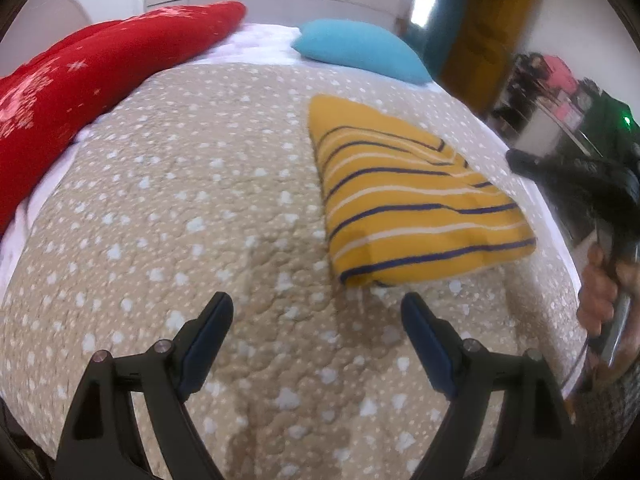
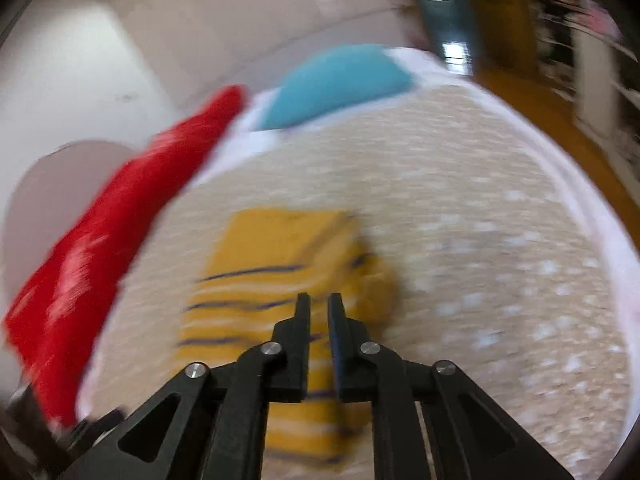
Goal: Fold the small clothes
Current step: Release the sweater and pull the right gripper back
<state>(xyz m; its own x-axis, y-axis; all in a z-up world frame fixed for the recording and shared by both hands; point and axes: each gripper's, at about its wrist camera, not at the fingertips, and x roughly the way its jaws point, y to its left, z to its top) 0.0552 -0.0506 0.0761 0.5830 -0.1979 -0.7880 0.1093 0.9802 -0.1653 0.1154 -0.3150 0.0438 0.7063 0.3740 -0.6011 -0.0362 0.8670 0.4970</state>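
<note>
One yellow striped garment (image 1: 416, 204) is all I count of the clothes: it lies folded into a thick rectangle on the bed's beige dotted quilt (image 1: 192, 208). From my left wrist camera it sits ahead and to the right of my left claw (image 1: 318, 322), near its right fingertip but not touching it. That claw is spread wide, nothing between the fingers, only quilt showing in the gap.

My right claw (image 2: 319, 307) looks nearly pressed together, with just a narrow slit between the two fingers. In its own blurred view the fingers point across the near half of the garment (image 2: 288, 304), which lies under and ahead of them; I cannot tell whether the tips touch the cloth. I see nothing pinched between them. In the left camera the right claw's dark body (image 1: 576, 176) shows at the right edge, beside the garment's right side, with my right hand (image 1: 600, 292) gripping its handle.

Two pillows lie at the far end of the bed: one red with pale snowflakes (image 1: 84, 80) along the left, one turquoise (image 1: 360, 48) at the far middle, both well apart from the garment. One white sheet (image 1: 260, 40) shows under them
</note>
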